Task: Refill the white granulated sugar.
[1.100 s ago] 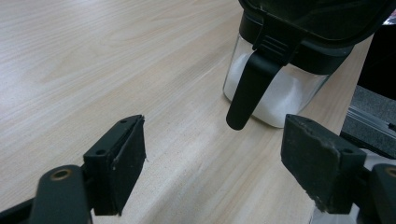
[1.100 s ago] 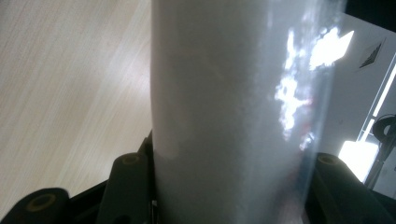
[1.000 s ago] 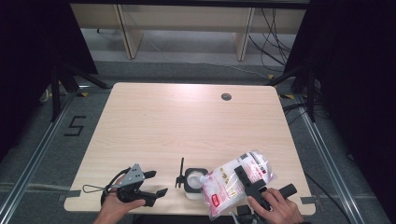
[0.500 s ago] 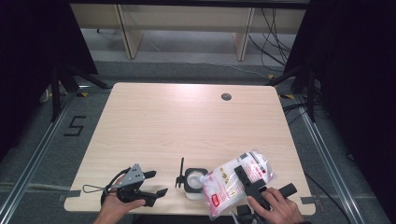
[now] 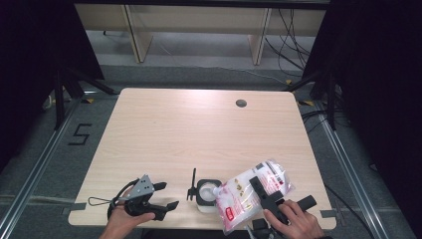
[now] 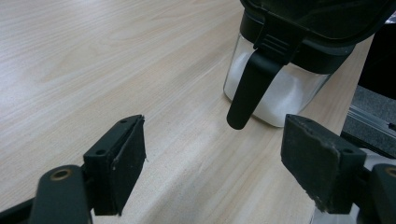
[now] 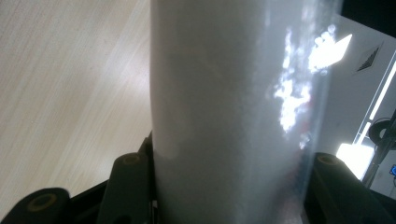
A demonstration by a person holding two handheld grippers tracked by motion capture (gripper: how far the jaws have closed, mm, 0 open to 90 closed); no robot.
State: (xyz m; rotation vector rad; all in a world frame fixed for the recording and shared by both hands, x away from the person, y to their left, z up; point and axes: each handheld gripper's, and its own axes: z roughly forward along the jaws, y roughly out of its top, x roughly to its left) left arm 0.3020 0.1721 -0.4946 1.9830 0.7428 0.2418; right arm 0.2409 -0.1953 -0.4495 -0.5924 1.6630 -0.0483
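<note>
A clear jar [image 5: 206,195] with a black rim and its black lid flipped up stands near the table's front edge; white grains lie in it. In the left gripper view the jar [image 6: 280,79] stands just beyond the jaws. My left gripper [image 5: 161,195] rests open on the table left of the jar, nothing between its fingers [image 6: 119,163]. My right gripper [image 5: 263,191] is shut on a plastic bag [image 5: 251,194] of white grains with pink print, tilted so its lower end hangs over the jar. In the right gripper view the bag [image 7: 224,112] sits between both jaws.
The light wooden table [image 5: 199,129] has a round cable hole [image 5: 241,103] at the back right. Dark curtains and metal floor rails flank the table. Wooden shelf legs and cables stand beyond the far edge.
</note>
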